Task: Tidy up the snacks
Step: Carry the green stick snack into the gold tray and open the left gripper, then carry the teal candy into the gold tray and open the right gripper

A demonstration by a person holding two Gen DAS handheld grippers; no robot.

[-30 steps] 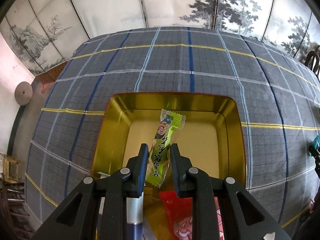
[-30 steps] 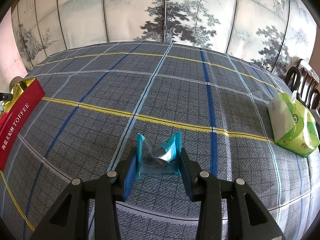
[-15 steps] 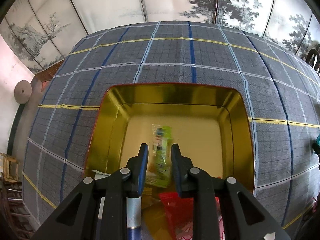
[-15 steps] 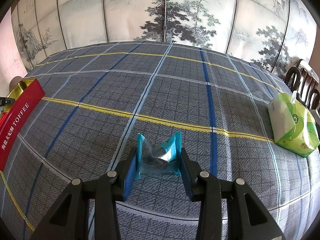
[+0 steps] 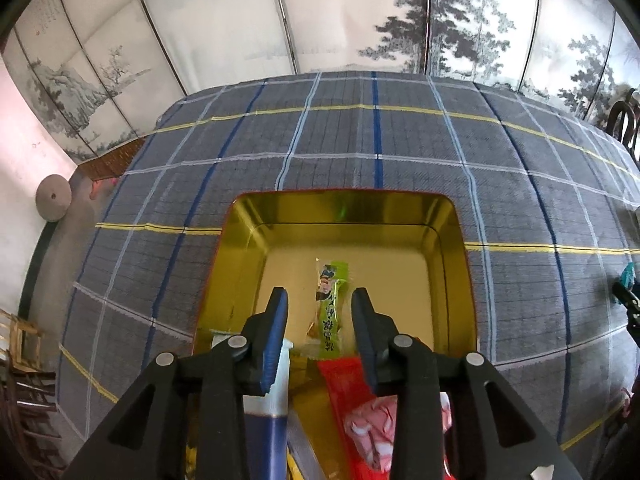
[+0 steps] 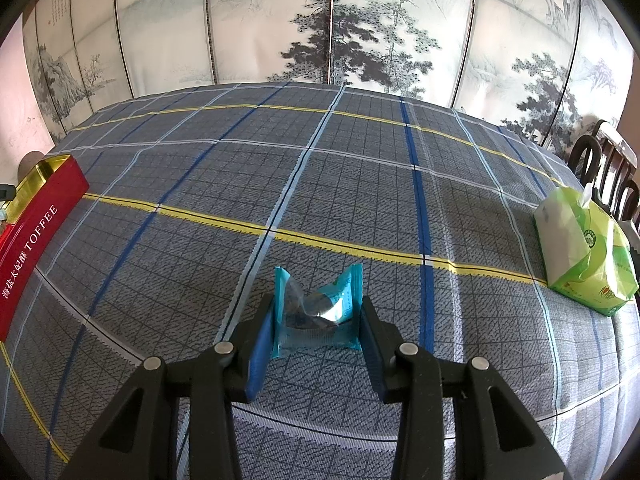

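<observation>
Left wrist view: tin (image 5: 248, 224) near wall hidden behind left gripper (image 5: 318, 300). Red snack packet (image 5: 360, 404) and blue-and-white packet (image 5: 268, 404) partly covered by fingers, lower ends blurred, print unreadable. Right wrist view: red toffee tin (image 6: 36, 236) cut off at left edge. Teal packet (image 6: 316, 312) contents dark, unidentifiable.

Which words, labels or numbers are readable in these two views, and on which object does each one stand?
"TOFFEE", after a row of Chinese characters too small to read surely: white print on the red side of the toffee tin.
Green candy stick in the tin: Chinese print, too blurred to read.
Green tissue pack: round logo and print, too small to read.
Teal snack packet in the right gripper: small print, unreadable.
Folding screen: calligraphy, too small.
</observation>
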